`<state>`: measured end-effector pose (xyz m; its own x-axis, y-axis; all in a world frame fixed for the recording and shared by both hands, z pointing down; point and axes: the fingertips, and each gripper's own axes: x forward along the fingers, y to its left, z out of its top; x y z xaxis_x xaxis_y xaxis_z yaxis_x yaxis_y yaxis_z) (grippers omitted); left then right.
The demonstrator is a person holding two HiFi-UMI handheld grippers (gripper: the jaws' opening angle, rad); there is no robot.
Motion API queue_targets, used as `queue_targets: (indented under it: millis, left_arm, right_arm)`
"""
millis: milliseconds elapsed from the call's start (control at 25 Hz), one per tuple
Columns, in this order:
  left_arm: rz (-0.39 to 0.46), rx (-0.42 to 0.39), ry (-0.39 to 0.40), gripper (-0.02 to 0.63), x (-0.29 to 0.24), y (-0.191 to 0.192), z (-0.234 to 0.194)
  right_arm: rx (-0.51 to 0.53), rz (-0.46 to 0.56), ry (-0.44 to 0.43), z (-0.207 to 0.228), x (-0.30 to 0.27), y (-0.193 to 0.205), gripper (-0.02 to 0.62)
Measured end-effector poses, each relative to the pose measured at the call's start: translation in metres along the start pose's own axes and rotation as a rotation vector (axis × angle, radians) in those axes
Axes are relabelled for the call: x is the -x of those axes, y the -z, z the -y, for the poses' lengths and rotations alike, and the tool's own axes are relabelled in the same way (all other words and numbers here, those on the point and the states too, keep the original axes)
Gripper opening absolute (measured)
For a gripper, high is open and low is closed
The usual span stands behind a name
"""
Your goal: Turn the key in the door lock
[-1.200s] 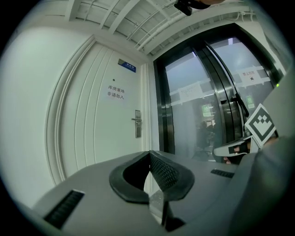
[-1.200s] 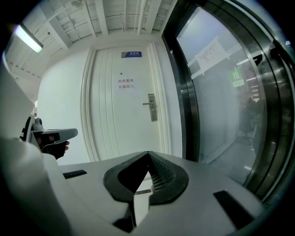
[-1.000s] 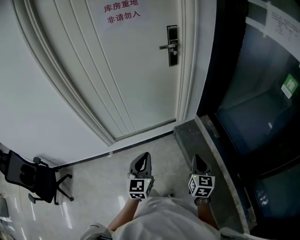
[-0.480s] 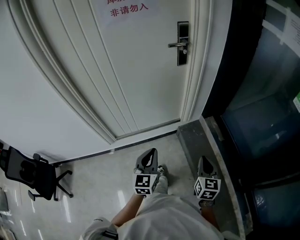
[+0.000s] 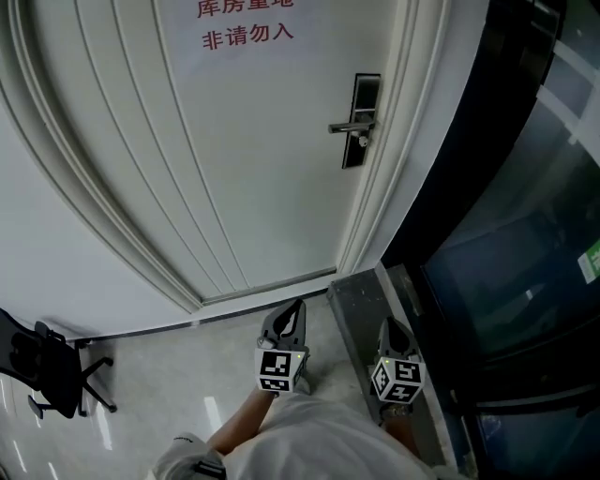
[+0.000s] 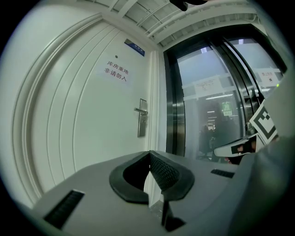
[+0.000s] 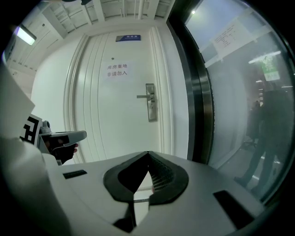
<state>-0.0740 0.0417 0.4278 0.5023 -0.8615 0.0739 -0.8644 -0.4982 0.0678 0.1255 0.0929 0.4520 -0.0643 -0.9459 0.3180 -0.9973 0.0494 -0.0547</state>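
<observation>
At the foot of a shut white door (image 5: 253, 169) a person stands with a gripper in each hand, both low at 6 o'clock in the head view. Left gripper (image 5: 297, 307): clenched, tips meeting, nothing between them, aimed at the door. Right gripper (image 5: 388, 324): also clenched and empty, tips touching, just beside the left one at its 3 o'clock. Neither touches the door; both are well apart from it.

Lock plate (image 5: 361, 122): tall dark strip near the door's right edge, at about 1 o'clock from the grippers and well apart from both. Lever handle (image 5: 347, 126) sticks out of the plate toward 9 o'clock, level. Just below the lever sits a small bright spot (image 5: 364, 140) on the plate; key or bare cylinder, too small to tell.

Paper sign (image 5: 246, 28) with red characters is on the door at 12 o'clock. Dark glass wall (image 5: 525, 244) fills the 3 o'clock side. Dark stone sill (image 5: 356, 295) runs from the door frame toward 5 o'clock; the right gripper is over it, and the left is over the pale glossy floor (image 5: 159, 375). Black office chair (image 5: 52, 380) stands at 8 o'clock by the wall.
</observation>
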Motion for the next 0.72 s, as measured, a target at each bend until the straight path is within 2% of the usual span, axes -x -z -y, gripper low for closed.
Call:
queue_targets:
  millis: [440,720]
  left_arm:
    - [0.016,0.013,0.017,0.009,-0.093,-0.019,-0.058]
    - [-0.005,-0.009,0.008,0.009,-0.124,-0.019,-0.092]
  right_arm:
    - [0.030,-0.002,0.012,0.000,-0.098,-0.039,0.002]
    - [0.018,-0.067,-0.004,-0.010,-0.143,-0.029,0.002]
